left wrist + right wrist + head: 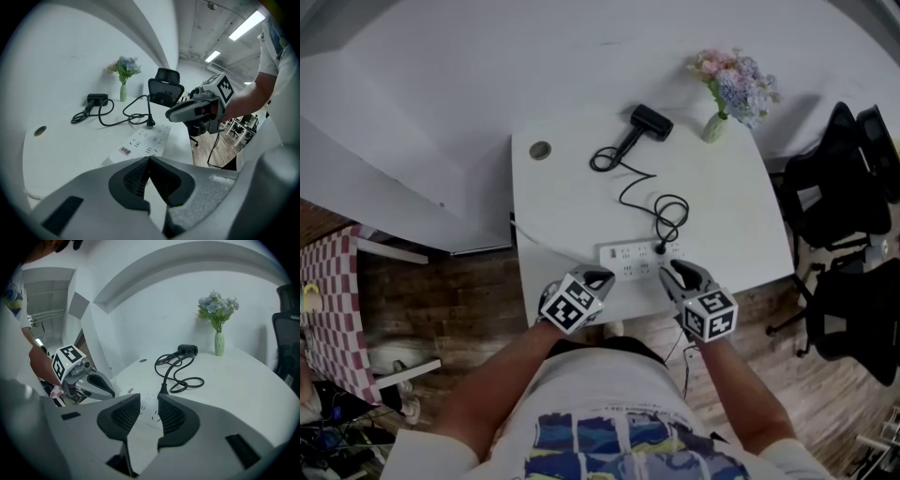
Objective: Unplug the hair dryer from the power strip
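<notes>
A black hair dryer point(650, 122) lies at the back of the white table point(572, 197). Its black cord point(637, 187) loops forward to a plug point(659, 248) seated in the white power strip point(628, 260) by the front edge. My left gripper point(598, 277) hovers over the strip's left end, its jaw tips meeting point(150, 157) with nothing held. Just short of the plug point(164, 389), my right gripper point(668, 270) stands open point(148, 396), empty, with the strip point(133, 391) showing through the gap. The other gripper appears in each gripper view point(176, 114) point(101, 387).
A vase of flowers point(733, 89) stands at the table's back right corner. A round cable grommet point(540, 150) sits at the back left. Black office chairs point(844, 187) crowd the right side. A checked cloth point(333, 300) lies on the floor at left.
</notes>
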Action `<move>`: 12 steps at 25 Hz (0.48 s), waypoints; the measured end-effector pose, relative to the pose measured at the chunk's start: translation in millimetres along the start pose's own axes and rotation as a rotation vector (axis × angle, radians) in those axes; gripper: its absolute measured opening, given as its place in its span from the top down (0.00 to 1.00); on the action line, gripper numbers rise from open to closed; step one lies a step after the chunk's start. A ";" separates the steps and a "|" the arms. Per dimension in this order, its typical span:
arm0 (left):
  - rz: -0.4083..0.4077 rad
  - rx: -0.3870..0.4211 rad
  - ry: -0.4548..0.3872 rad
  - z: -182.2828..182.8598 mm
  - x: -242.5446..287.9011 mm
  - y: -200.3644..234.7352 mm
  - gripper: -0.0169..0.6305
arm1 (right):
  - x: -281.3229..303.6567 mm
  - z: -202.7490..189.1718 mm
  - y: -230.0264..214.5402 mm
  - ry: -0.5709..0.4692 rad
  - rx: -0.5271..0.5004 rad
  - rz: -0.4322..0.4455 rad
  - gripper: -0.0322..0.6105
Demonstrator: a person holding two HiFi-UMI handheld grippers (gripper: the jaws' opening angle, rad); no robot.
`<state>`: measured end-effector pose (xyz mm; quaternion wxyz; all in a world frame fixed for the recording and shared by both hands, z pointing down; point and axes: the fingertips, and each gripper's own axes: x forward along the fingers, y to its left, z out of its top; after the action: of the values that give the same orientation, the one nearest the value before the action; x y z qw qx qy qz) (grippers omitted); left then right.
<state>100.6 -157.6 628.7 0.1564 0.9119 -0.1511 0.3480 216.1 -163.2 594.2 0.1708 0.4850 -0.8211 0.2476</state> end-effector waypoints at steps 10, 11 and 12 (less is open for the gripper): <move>0.020 0.010 0.045 -10.6 11.2 7.6 0.97 | 24.6 5.8 -22.1 0.022 -0.017 -0.010 0.77; 0.024 0.016 0.045 -10.3 11.6 8.2 0.97 | 26.2 6.2 -24.5 0.023 -0.015 -0.011 0.77; 0.029 0.029 0.046 -9.7 12.0 8.7 0.97 | 27.8 6.6 -26.8 0.024 -0.011 -0.012 0.77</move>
<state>100.0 -163.7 645.3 0.1417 0.9036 -0.1556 0.3732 226.4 -197.7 609.7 0.1845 0.4859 -0.8176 0.2479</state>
